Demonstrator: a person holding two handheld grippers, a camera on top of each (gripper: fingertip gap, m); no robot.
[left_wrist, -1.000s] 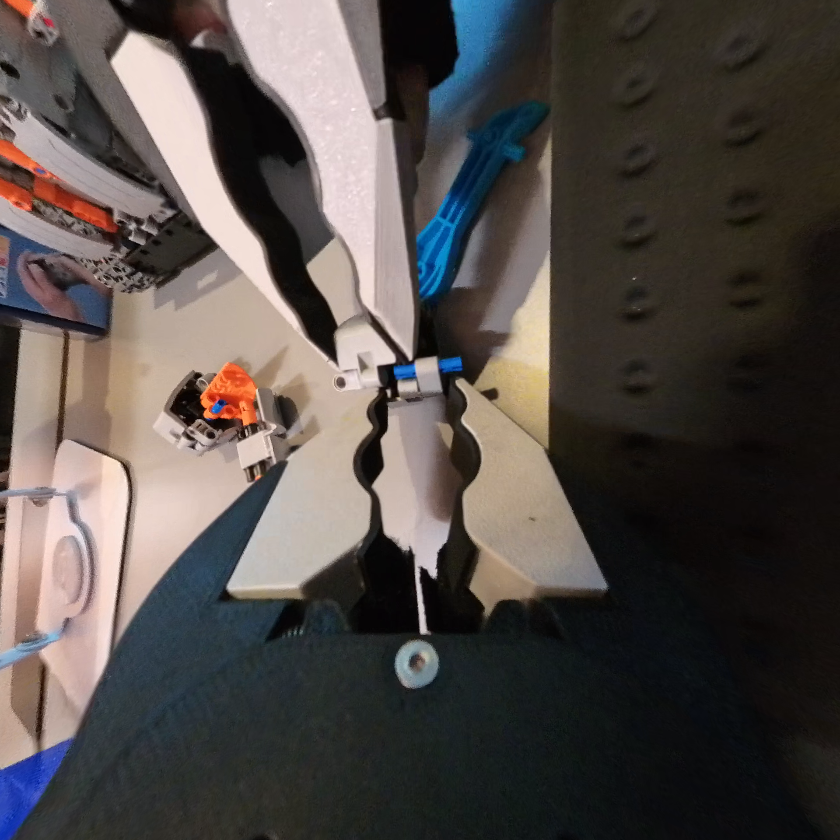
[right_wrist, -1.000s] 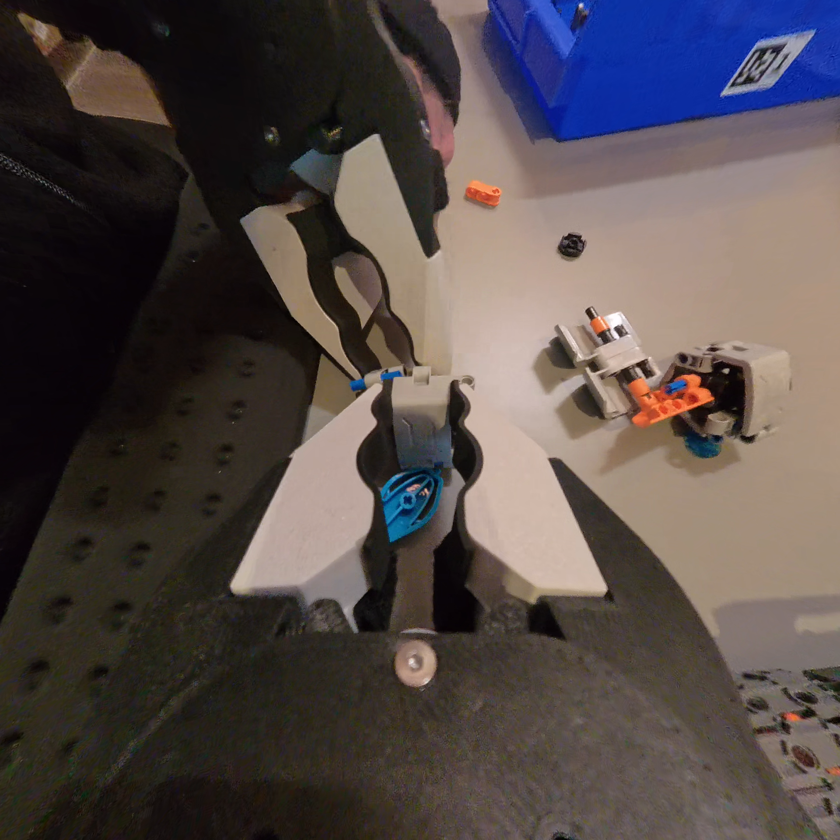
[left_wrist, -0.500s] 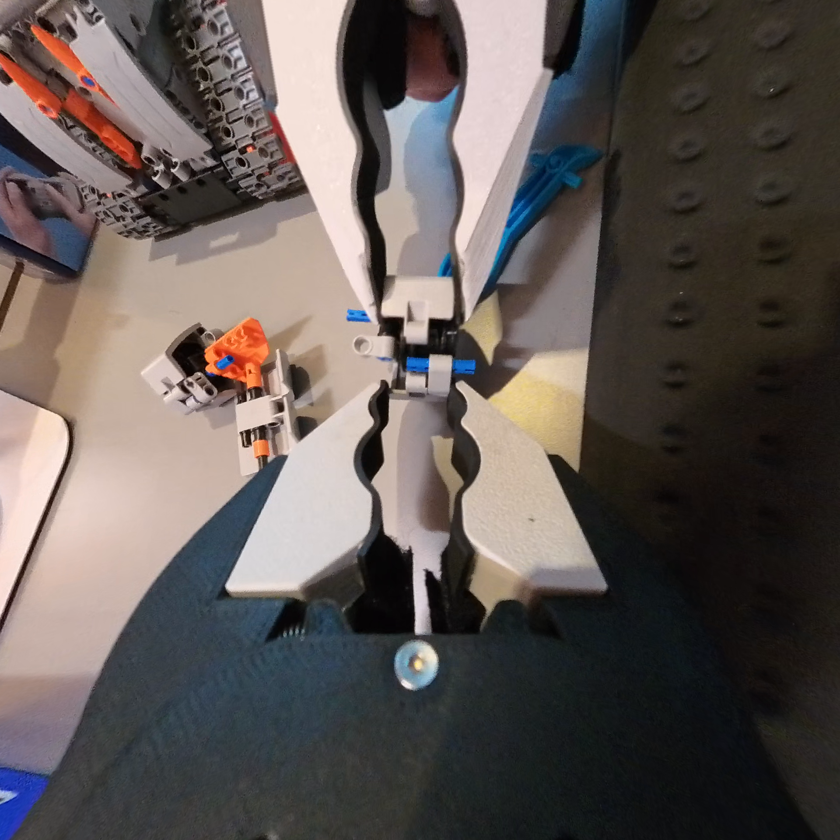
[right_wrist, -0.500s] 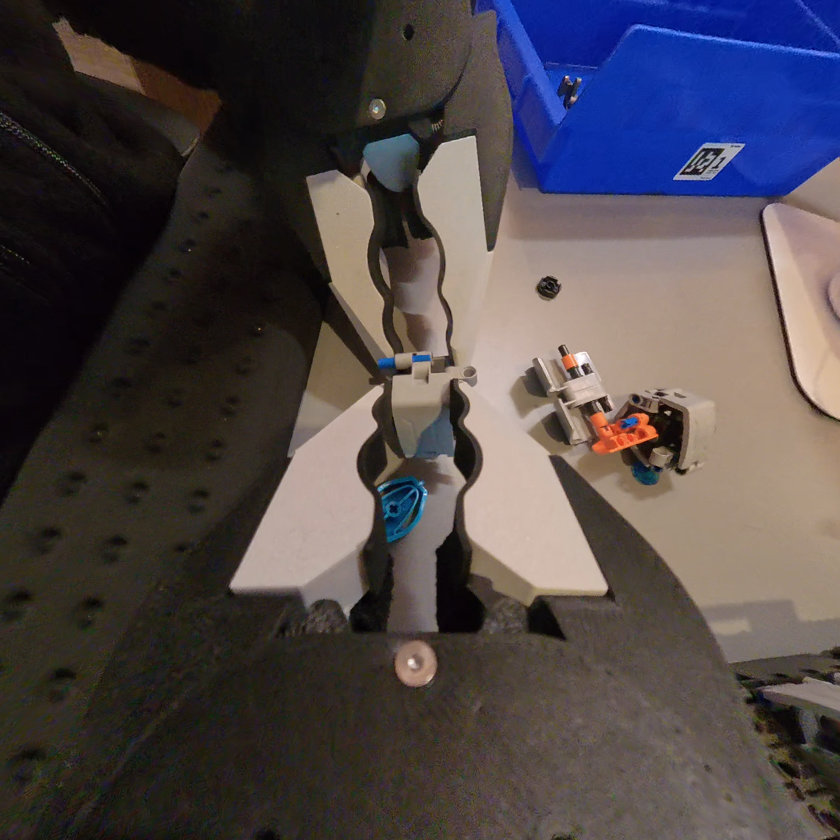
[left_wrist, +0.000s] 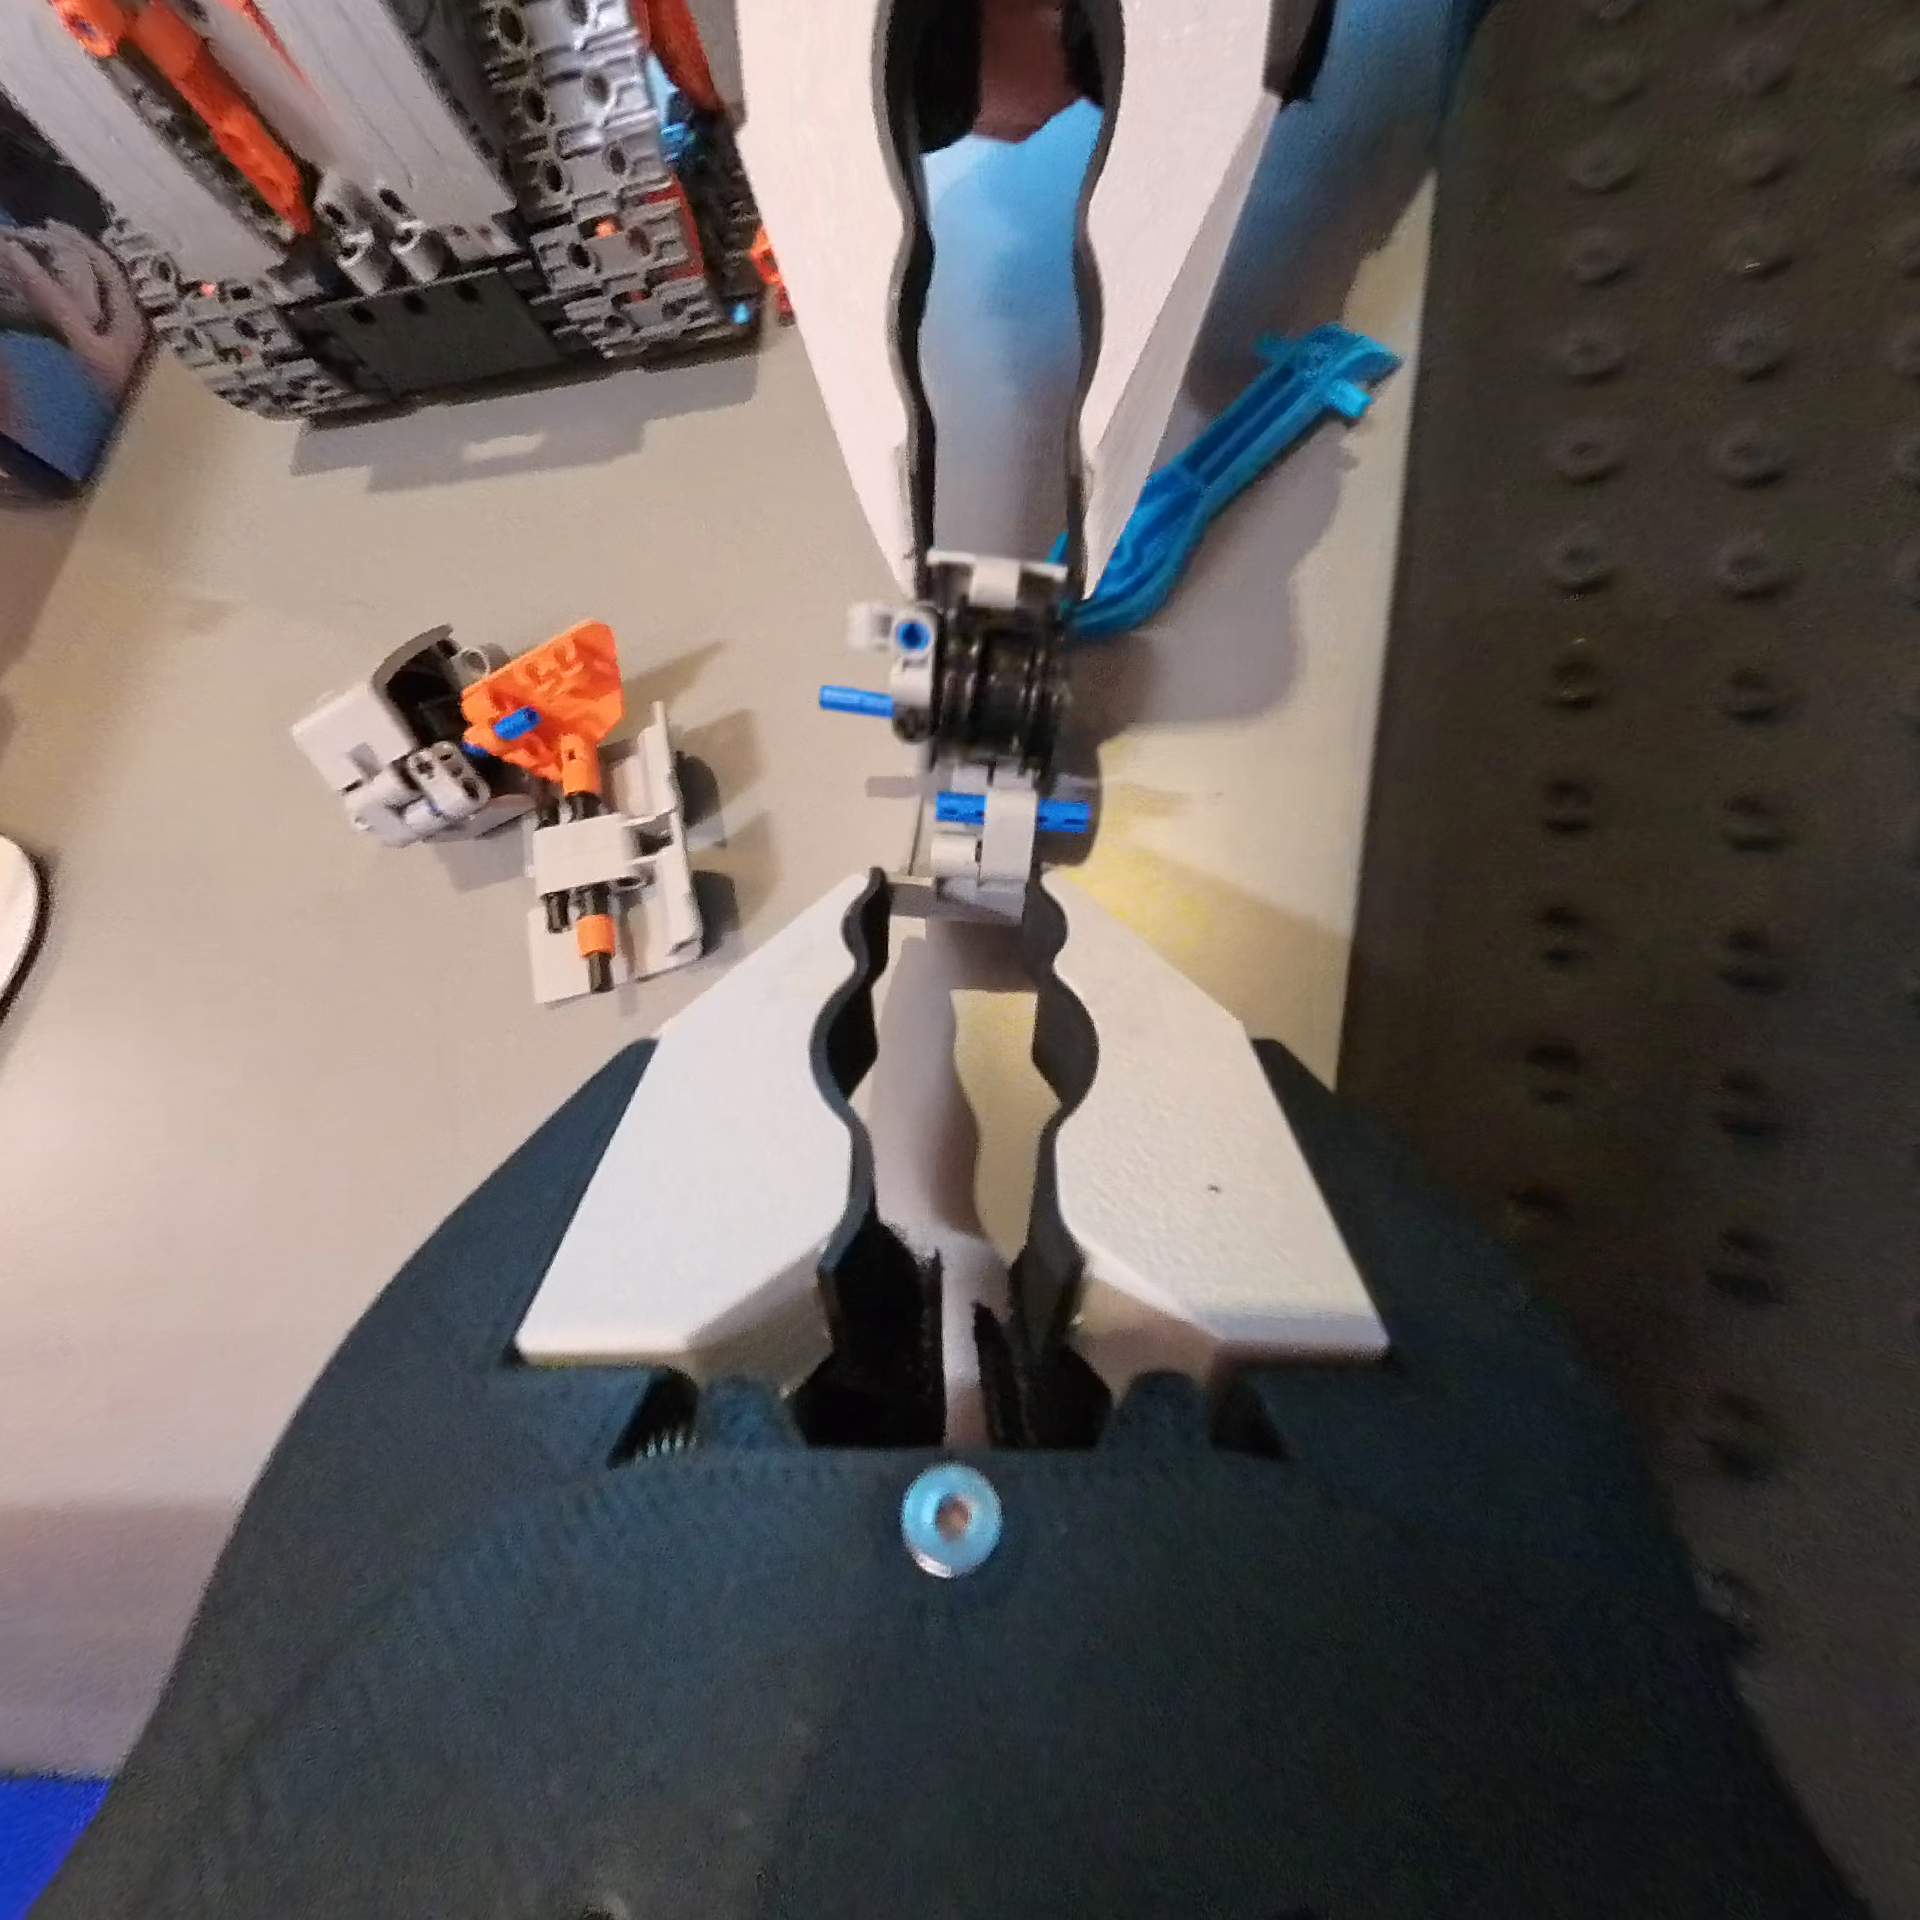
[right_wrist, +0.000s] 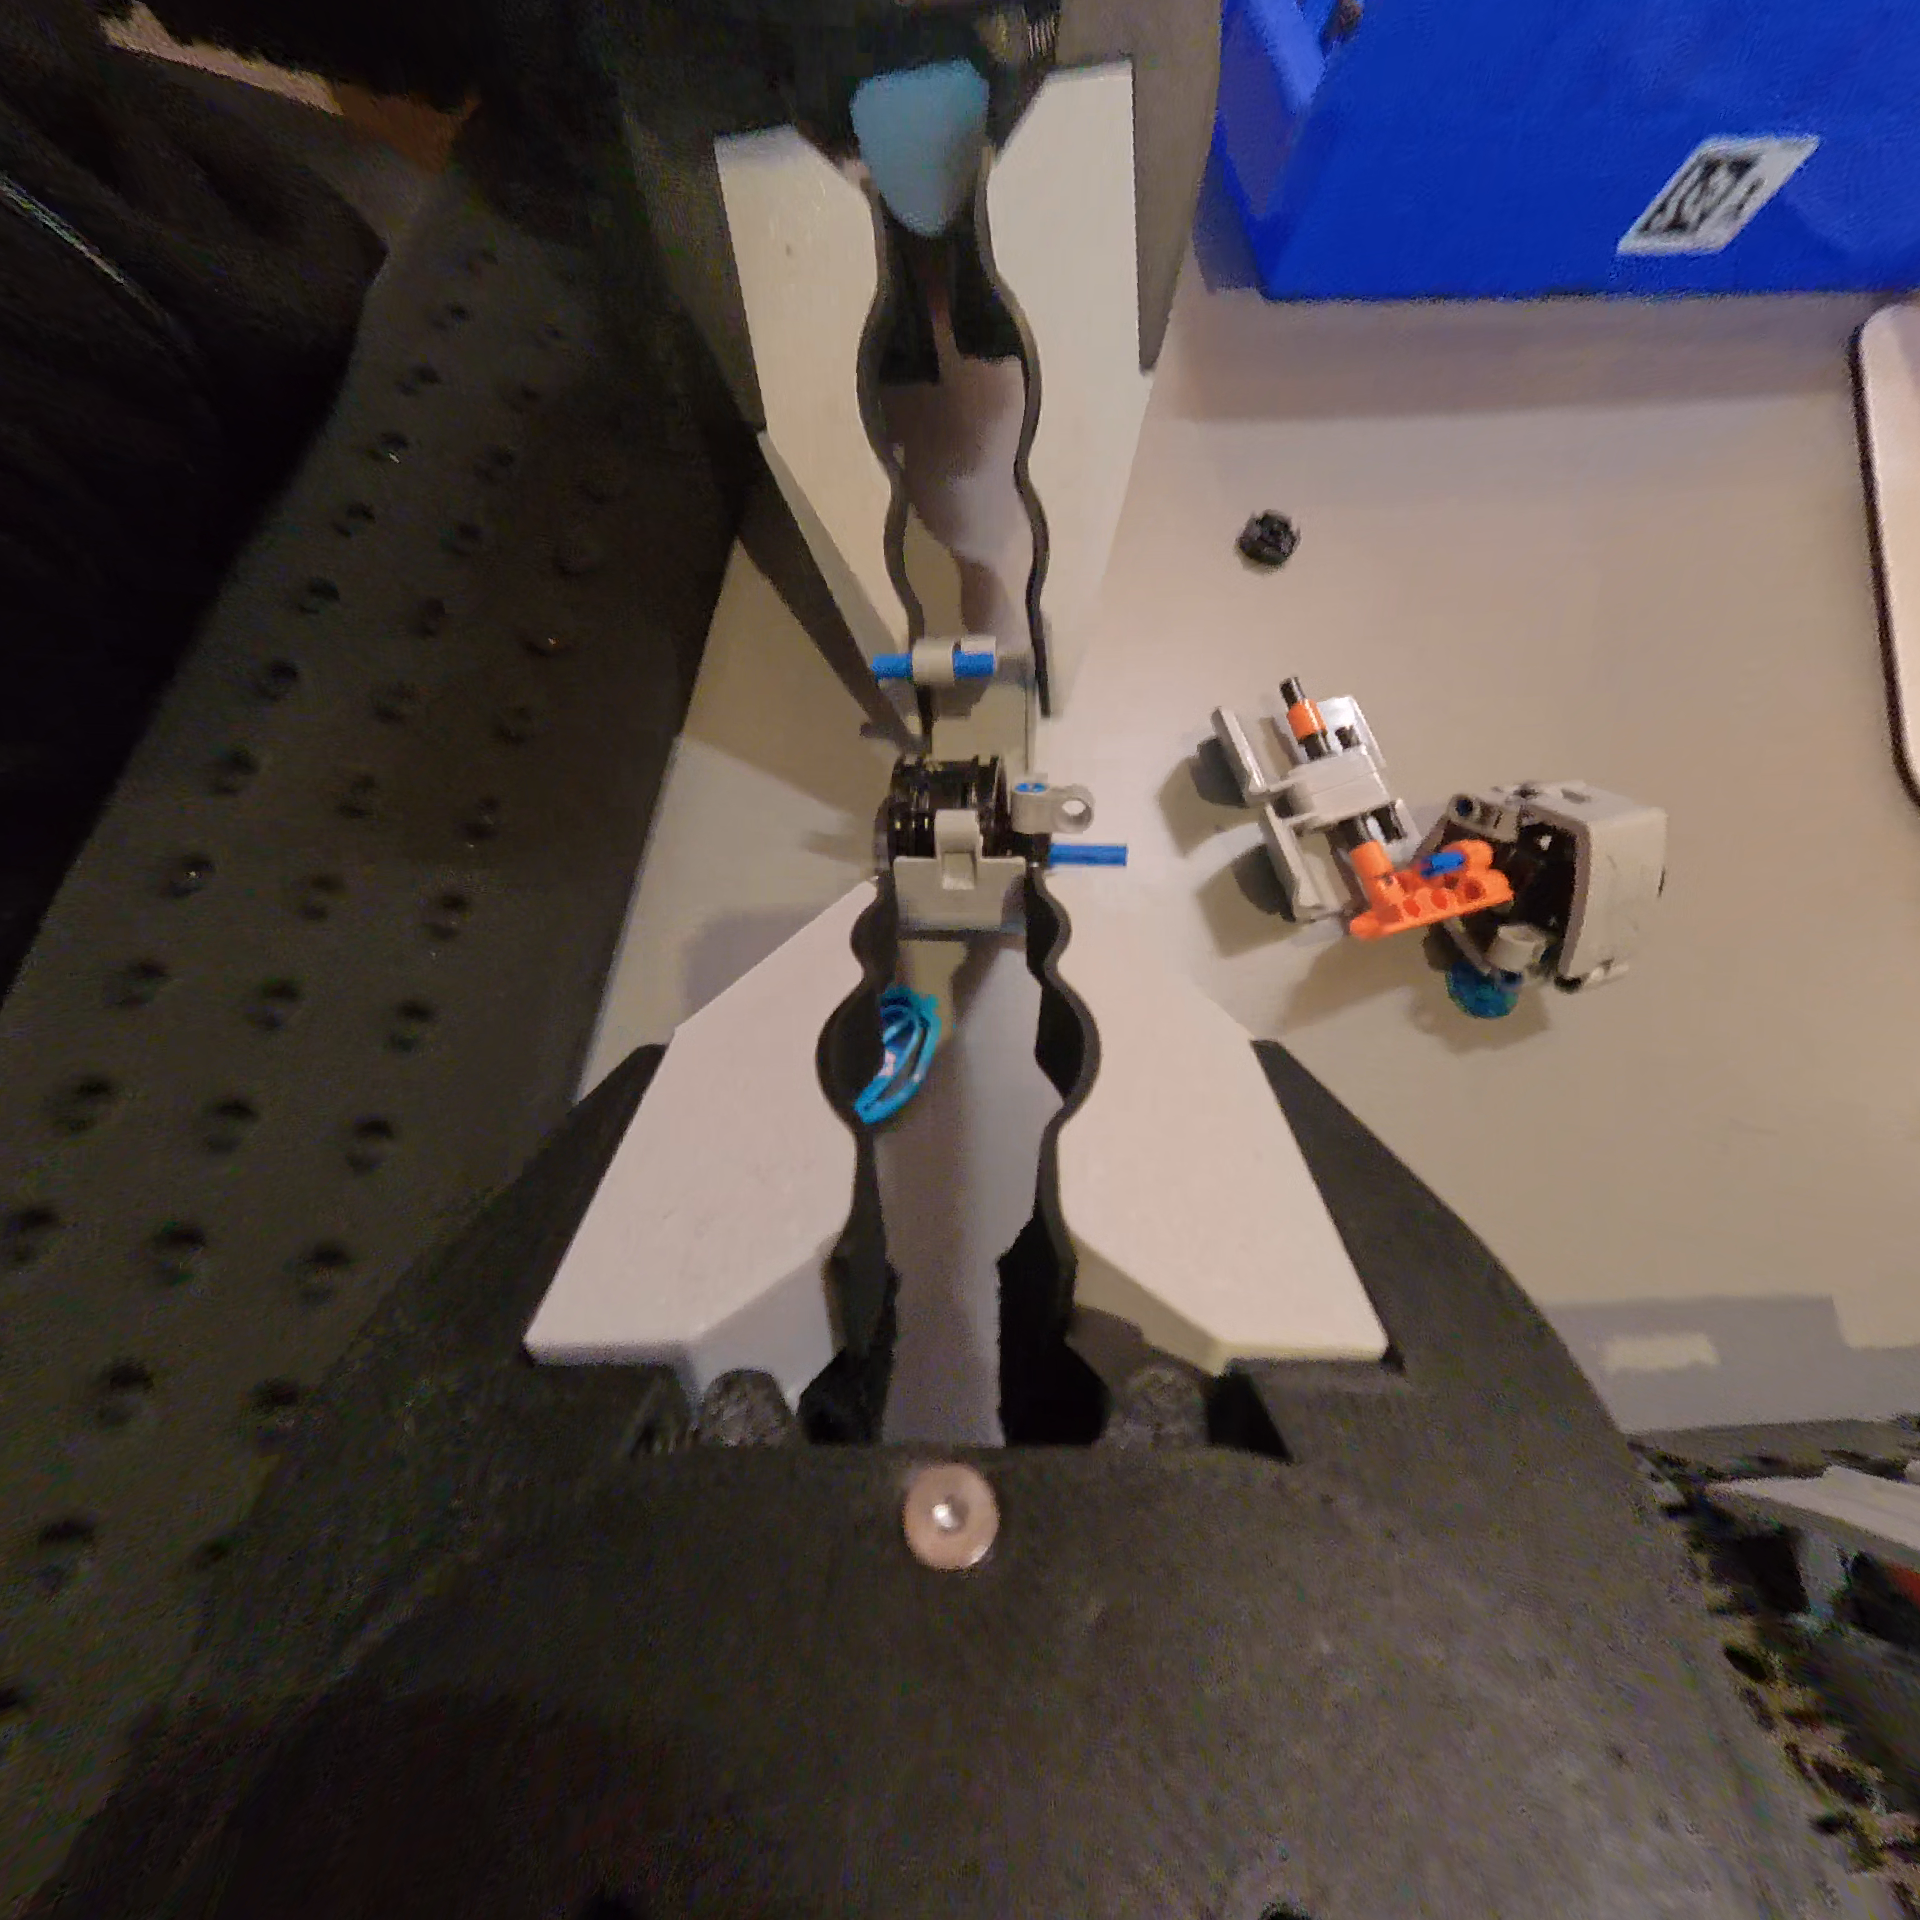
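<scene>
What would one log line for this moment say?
left gripper: shut on grey brick piece | right gripper: shut on black wheel piece | table: orange-grey brick cluster

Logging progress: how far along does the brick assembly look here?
Done: a large grey-and-orange model stands built; a smaller grey-and-orange sub-assembly lies loose. In hand: right gripper clamps a grey-and-black module, left gripper a grey connector with blue pin, held end to end; joined or not, I cannot tell. Left: sub-assembly and black round piece untouched.
</scene>
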